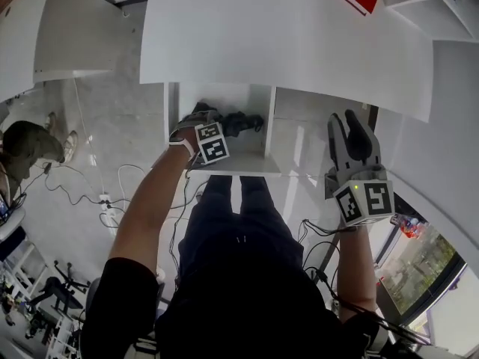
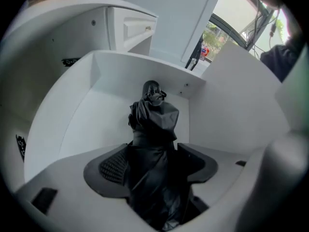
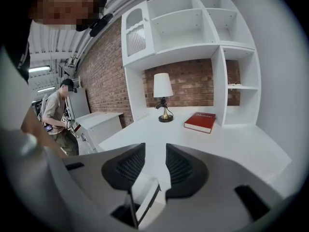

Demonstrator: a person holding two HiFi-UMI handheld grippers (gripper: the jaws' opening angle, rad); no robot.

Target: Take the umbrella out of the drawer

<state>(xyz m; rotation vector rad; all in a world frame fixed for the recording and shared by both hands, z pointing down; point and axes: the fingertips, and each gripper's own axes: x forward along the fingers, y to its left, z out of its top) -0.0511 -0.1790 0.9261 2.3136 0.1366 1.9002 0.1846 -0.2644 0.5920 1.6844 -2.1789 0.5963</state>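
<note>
straddling umbrella [image 2: 153, 124] in white drawer [image 2: 72, 105], left gripper [image 2: 155, 164] fingers [image 2: 113, 168] wide, right gripper [image 3: 155, 161] fingers [image 3: 128, 167] narrow, empty, white desk [image 3: 231, 144], brick wall [image 3: 193, 83]

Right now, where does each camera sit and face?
Head view: on the person's head, steeply down at the open drawer; forearms, legs, left gripper, right gripper show.
Left gripper view: on that gripper, down into the drawer; umbrella between its spread jaws.
Right gripper view: on that gripper, across the desk at lamp and red book; jaws apart, empty.
Shared: head and left gripper views, umbrella and drawer; head and right gripper views, red book.
</note>
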